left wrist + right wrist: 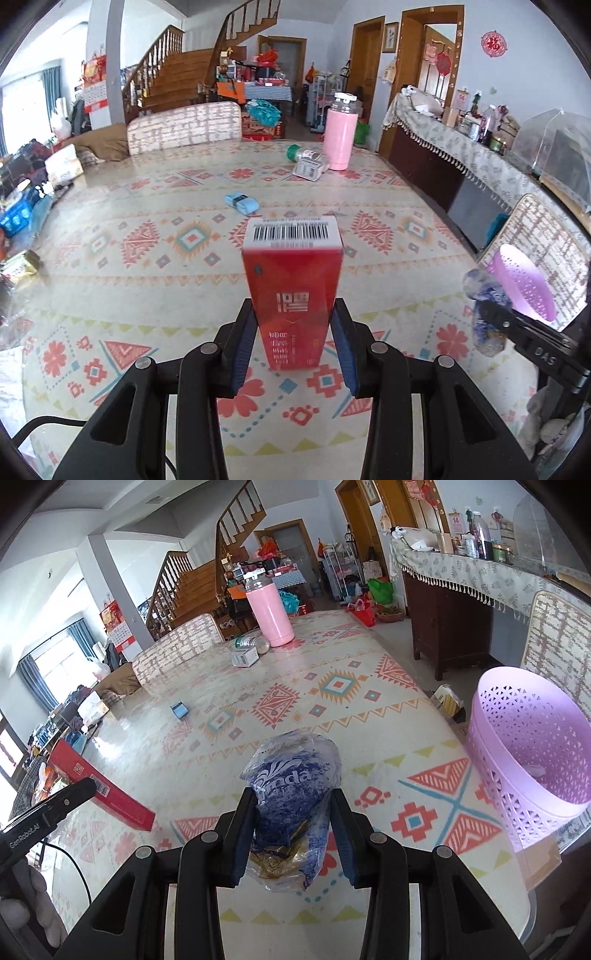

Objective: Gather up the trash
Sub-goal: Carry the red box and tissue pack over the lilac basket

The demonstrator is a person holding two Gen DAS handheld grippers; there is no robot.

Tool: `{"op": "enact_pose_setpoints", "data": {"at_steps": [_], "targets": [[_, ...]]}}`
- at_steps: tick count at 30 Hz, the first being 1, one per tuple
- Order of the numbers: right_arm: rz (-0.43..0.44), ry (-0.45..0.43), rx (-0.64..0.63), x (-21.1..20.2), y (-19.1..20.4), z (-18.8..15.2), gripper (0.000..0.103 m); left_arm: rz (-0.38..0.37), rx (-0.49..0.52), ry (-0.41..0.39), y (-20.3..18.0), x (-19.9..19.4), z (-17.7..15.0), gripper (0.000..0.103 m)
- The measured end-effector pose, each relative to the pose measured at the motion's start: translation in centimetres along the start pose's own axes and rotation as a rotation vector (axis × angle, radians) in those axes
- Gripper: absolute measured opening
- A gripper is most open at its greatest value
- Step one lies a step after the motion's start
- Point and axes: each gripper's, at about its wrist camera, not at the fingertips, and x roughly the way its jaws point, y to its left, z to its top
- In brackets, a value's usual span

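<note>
Table [258, 686], patterned cloth, fills both views. Pink tumbler [271, 614] stands upright at the far end; a tipped bottle [308, 162] lies just beside it, a small blue packet [241, 202] mid-table, well apart from both.

Basket [532, 746], lilac, perforated, sits at the table's right edge, near the right gripper; mostly empty as far as can be seen.

Left gripper [293, 332]: jaws clamped on a red carton [291, 280], held end-on, barcode face pointing away, lifted off the cloth. In the right view the same carton slants at far left, well apart from the basket.

Right gripper [291, 830]: jaws clenched on a crumpled blue bag [291, 786], something gold-coloured bunched in its lower end; clear of the table.

Step in hand, by my reading: carry phase, both pieces picked up, neither binned yet.

Next move likely calls for swinging the bag right, over the basket's rim, then releasing. Carton follows; being long, it probably needs tipping end-down to go in cleanly. Bottle and packet remain to collect.
</note>
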Motion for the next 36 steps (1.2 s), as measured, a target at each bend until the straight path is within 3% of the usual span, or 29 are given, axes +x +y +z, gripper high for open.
{"op": "enact_pose_setpoints", "data": {"at_steps": [7,25,36], "targets": [[-0.018,-0.015,-0.014,-0.6,0.4,-0.6,0.043,0.051,0.032,-0.02,-0.3,-0.4,-0.2,0.039],[-0.042,-0.068,-0.044,-2.1,0.1,-0.4,0.043,0.016,0.073,-0.013,-2.5,0.2,-0.2,0.039],[-0.062,-0.085,0.002,-2.8,-3.1,0.2,0.043,-0.131,0.086,0.013,-4.7,0.5,2.2,0.039]]}}
